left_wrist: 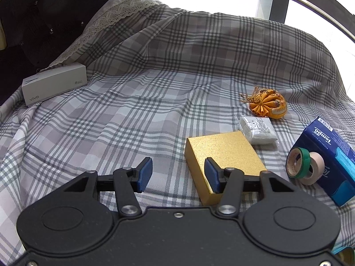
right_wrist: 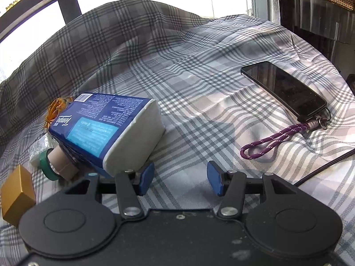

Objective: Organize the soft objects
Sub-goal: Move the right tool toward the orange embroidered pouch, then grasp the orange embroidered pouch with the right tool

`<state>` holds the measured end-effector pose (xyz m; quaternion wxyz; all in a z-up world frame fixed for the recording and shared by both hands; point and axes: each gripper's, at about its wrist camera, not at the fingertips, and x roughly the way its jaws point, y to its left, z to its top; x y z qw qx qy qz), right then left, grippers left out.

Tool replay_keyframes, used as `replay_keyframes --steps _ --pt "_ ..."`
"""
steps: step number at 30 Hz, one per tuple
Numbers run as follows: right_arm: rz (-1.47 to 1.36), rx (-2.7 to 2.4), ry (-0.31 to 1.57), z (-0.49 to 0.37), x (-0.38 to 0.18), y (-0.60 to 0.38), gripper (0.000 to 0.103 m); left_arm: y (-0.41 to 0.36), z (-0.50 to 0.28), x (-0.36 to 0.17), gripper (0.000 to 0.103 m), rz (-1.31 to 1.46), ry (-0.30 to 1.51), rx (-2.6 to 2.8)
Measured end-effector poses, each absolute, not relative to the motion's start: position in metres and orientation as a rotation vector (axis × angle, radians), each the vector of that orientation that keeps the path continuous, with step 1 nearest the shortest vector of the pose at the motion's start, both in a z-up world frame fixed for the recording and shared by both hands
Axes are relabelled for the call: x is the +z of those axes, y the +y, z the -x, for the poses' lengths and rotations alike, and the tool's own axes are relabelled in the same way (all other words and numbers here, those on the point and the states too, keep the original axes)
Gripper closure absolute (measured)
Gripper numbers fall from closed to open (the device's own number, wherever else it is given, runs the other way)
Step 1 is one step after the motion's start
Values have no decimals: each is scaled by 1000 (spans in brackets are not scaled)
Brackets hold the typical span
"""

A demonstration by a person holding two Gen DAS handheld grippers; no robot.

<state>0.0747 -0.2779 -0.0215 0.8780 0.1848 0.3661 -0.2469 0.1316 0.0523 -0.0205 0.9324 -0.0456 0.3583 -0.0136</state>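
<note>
Both my claws hang open and empty over the plaid bed (left_wrist: pixel 155 84), left claw (left_wrist: pixel 178 175) beside the gold box (left_wrist: pixel 224 155), right claw (right_wrist: pixel 180 179) by the tissue pack (right_wrist: pixel 104 128). Nothing picked yet; next, I judge, straddle the pack and close.

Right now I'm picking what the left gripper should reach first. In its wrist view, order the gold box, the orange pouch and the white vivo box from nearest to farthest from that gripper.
1. Gold box: nearest, right behind the left gripper's right finger.
2. Orange pouch: farther back on the right.
3. White vivo box: farthest, far left by the pillow edge.
</note>
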Motion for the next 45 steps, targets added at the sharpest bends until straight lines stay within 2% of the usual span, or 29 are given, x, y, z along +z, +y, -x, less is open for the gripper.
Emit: replay_keyframes --steps 11,17,19,22,27,36,37,40,45 --pt "-371 -285 748 -103 42 -268 48 27 -188 28 52 103 741 -117" --pt "-437 -108 775 -142 52 -262 48 27 -220 22 52 129 739 -117" --pt "-375 -85 752 -155 57 -252 30 30 -224 13 52 137 755 -120" --pt "-297 -76 707 -179 61 -240 26 34 -230 3 52 133 787 -122" --pt "-292 -34 734 -229 49 -231 18 47 -238 3 52 182 805 -111" --pt "-395 -50 940 -341 -10 -228 19 58 -244 4 52 187 811 -94" --pt "-429 -64 964 -349 -17 -229 22 58 -245 4 52 183 811 -91" --pt "-529 -90 1012 -358 -31 -233 22 59 -247 2 52 195 823 -95" --pt "-469 -128 1002 -360 -33 -223 26 57 -247 3 52 210 829 -102"
